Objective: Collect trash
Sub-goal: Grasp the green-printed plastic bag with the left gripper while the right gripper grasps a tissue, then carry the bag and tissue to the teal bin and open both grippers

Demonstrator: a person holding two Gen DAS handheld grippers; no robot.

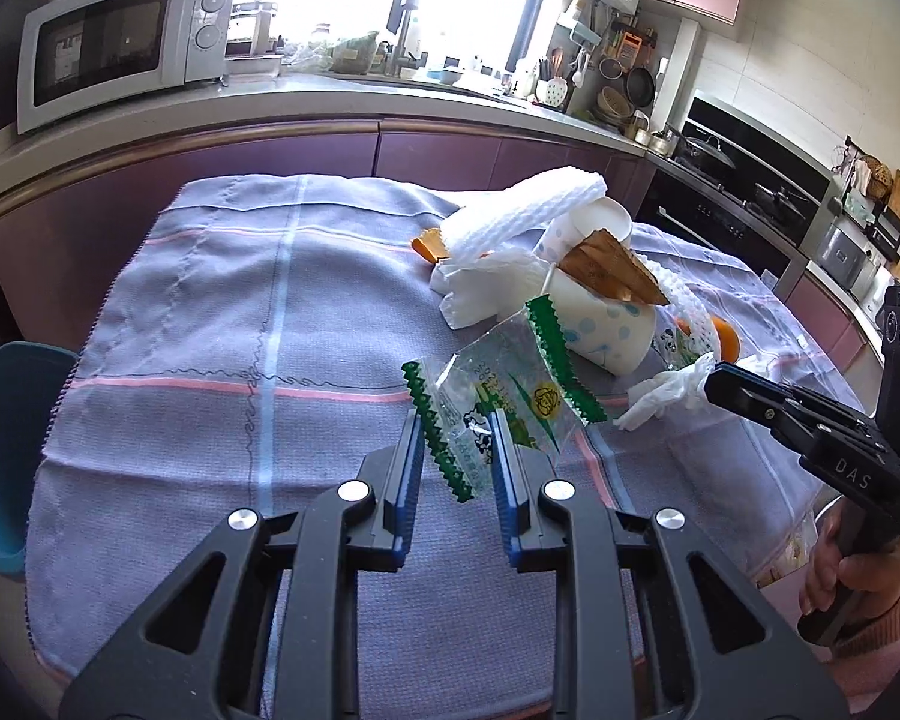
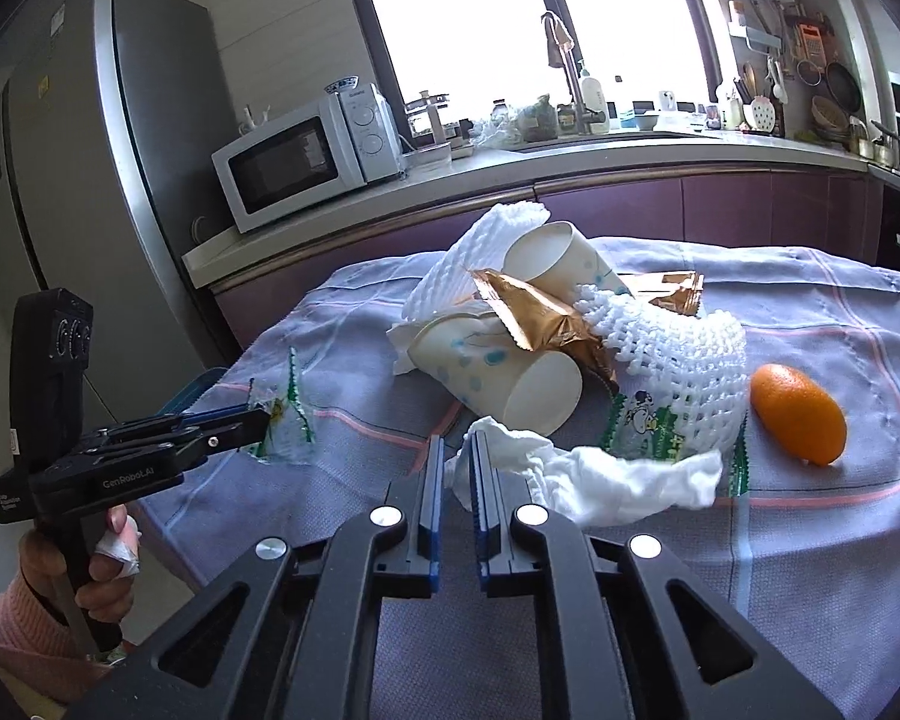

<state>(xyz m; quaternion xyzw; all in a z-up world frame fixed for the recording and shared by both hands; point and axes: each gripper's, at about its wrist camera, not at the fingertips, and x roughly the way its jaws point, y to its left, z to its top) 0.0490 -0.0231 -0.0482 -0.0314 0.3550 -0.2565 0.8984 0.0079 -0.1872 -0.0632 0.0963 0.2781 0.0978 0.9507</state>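
Observation:
My left gripper is shut on a clear plastic wrapper with green zigzag edges, held just above the cloth. From the right wrist view the same gripper pinches that wrapper at the table's left side. My right gripper is shut on a crumpled white tissue, which trails off to the right. The left wrist view shows it at the right with the tissue at its tip. A pile of trash lies behind: two dotted paper cups, a gold wrapper and white foam netting.
A striped grey-blue cloth covers the table. An orange and another green-edged wrapper lie at the right. A blue bin stands beside the table's left edge. Kitchen counter, microwave and fridge are behind.

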